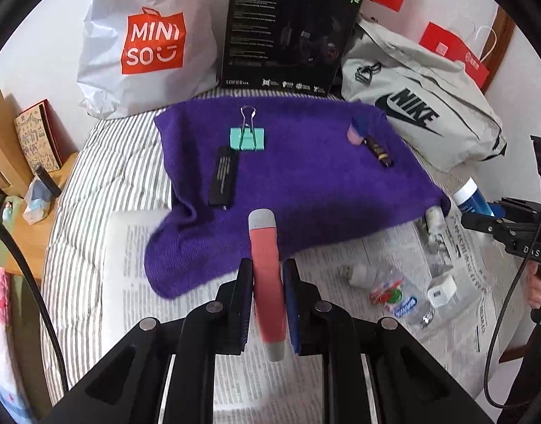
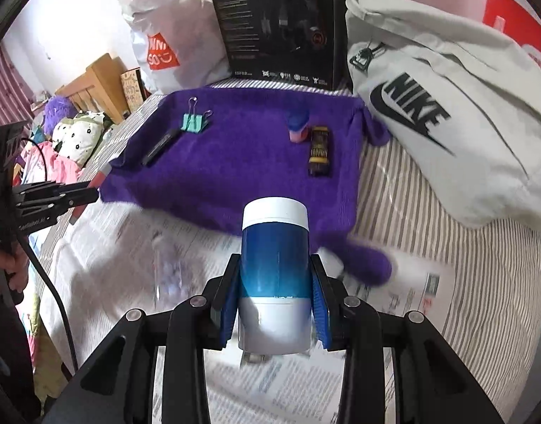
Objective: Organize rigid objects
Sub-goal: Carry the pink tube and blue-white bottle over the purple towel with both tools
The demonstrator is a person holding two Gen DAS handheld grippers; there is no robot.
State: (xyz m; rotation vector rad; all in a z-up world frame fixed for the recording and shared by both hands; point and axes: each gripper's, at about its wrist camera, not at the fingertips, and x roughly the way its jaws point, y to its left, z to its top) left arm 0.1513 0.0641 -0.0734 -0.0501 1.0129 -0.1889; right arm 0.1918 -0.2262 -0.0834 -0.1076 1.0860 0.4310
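Striped bedding (image 1: 93, 183) covers the bed, with sheets of newspaper (image 1: 185, 247) spread over its near part and a purple towel (image 1: 298, 183) laid beyond them.

At 6 o'clock in the left wrist view, the left tongs (image 1: 267, 296) pinch a flat red-and-grey tool (image 1: 267, 282) upright between their blue pads, its grey tip over the towel's near edge. In the right wrist view the right tongs (image 2: 274, 304) clamp a blue bottle with a white cap (image 2: 274, 265), held above the newspaper at 6 o'clock.

On the towel, toward 11 o'clock in the left view, a teal binder clip (image 1: 247, 137) sits just beside a black stick-shaped item (image 1: 224, 176). Toward 1 o'clock a pink-and-blue piece (image 1: 356, 130) touches a dark tube with gold print (image 1: 378, 151).

At 4 o'clock on the newspaper lie a white charger (image 1: 442, 289), a clear plastic bottle (image 1: 408, 304) and other small blurred items.

Behind the towel, from 11 to 2 o'clock, stand a white Miniso bag (image 1: 146, 39), a black Hecate box (image 1: 288, 31) and a grey Nike bag (image 1: 422, 113).
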